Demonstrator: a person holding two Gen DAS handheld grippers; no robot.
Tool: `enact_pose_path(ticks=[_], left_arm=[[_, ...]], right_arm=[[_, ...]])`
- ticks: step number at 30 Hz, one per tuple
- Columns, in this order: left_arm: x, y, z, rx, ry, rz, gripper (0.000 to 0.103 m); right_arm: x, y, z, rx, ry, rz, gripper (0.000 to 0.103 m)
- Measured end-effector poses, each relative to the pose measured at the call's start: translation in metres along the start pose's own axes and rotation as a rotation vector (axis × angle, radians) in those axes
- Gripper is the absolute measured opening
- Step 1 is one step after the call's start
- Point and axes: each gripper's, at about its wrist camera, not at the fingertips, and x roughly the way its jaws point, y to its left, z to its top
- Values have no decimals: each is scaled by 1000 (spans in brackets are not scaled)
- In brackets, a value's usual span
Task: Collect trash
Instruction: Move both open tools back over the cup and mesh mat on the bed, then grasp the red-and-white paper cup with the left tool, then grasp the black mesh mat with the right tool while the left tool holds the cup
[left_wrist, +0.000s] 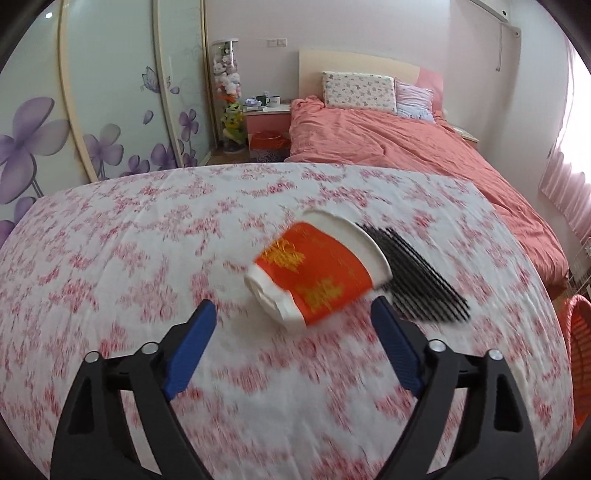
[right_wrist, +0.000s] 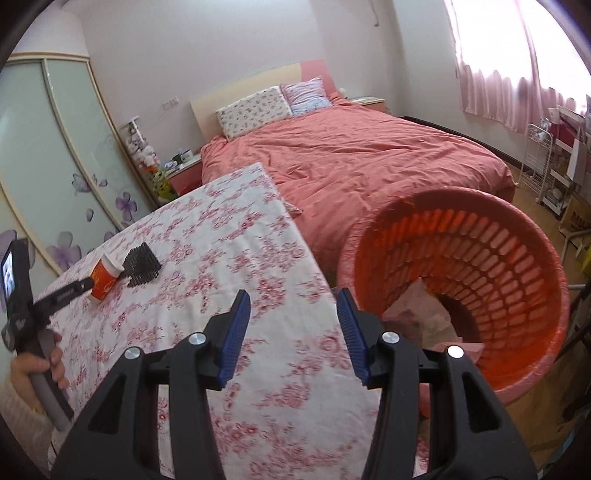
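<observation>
One cup on its side on the floral worktop, against one black comb. Left hand-held gripper wide open, empty, just short of it. Right hand-held gripper open, empty, beside one orange basket. Bedroom, pink bed.

This was a bedroom in a home. A wide bed with a salmon-pink duvet and two patterned pillows stood against the wall. Beside it were a small pink bedside cabinet, tall sliding wardrobe doors with purple flower prints, and pink window curtains.
</observation>
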Motion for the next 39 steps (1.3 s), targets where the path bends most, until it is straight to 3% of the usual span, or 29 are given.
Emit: enact_pose_path(ticks=[12,21,26,30,34,39], left_arm=[[35,-5,17,158,20,-30,99],[42,1,15,142,43,-151,99],[42,-8,16,183,24,-102,99],[52,-12,14,216,59,-61,97],[53,-6,15,189,64,-87,85],[51,-1,18,179,52,-99,79]], right_arm=[[17,18,3,-26,25,10,48],[21,23,4,-32,37,14,49],[21,24,4,-31,36,14,49],[22,26,5,-39,39,15,49],[23,31,6,-52,41,17,49],[25,40,7,-66,45,25,49]])
